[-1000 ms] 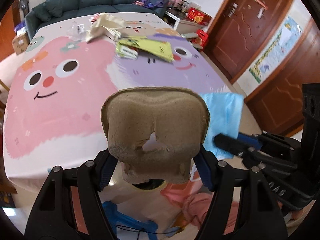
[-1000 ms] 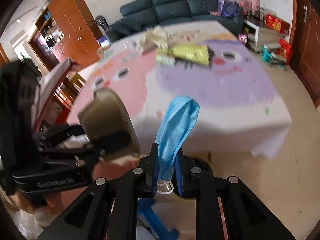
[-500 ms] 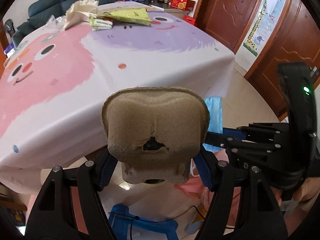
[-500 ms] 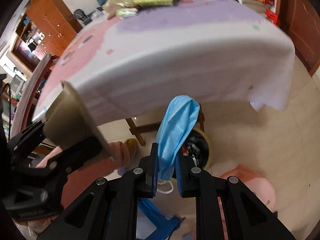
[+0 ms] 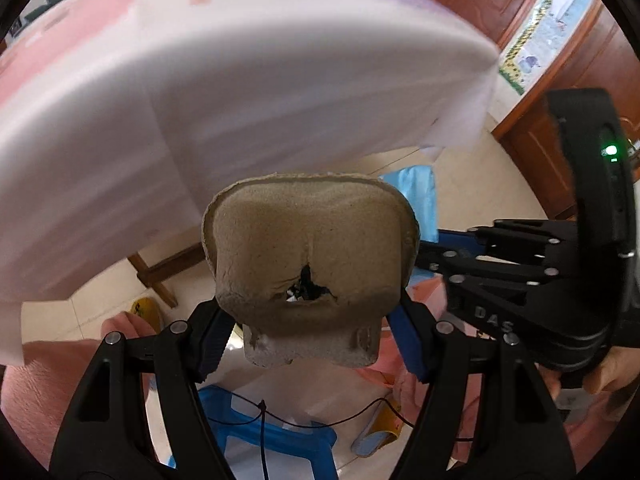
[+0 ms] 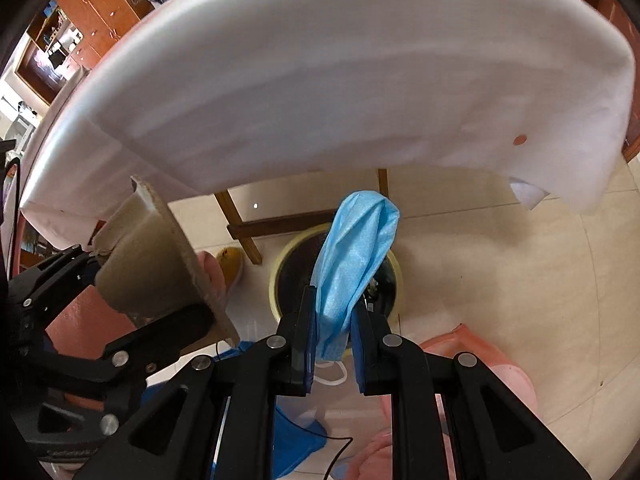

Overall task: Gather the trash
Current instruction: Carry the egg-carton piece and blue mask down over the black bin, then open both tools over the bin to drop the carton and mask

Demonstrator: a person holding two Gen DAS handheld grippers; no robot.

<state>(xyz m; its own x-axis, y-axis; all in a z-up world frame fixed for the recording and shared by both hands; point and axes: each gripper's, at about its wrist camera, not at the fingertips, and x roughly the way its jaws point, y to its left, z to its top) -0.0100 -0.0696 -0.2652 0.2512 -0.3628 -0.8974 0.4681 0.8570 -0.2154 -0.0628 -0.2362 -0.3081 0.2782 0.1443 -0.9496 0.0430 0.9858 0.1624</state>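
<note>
— What's the left hand-held gripper got?

— A brown moulded-pulp tray piece, torn in the middle, clamped between its blue pads, below the table edge.

— And the right hand-held gripper?

— Pinching a crumpled blue face mask (one white ear loop dangling), right over a round bin with a pale yellow rim on the floor.
</note>
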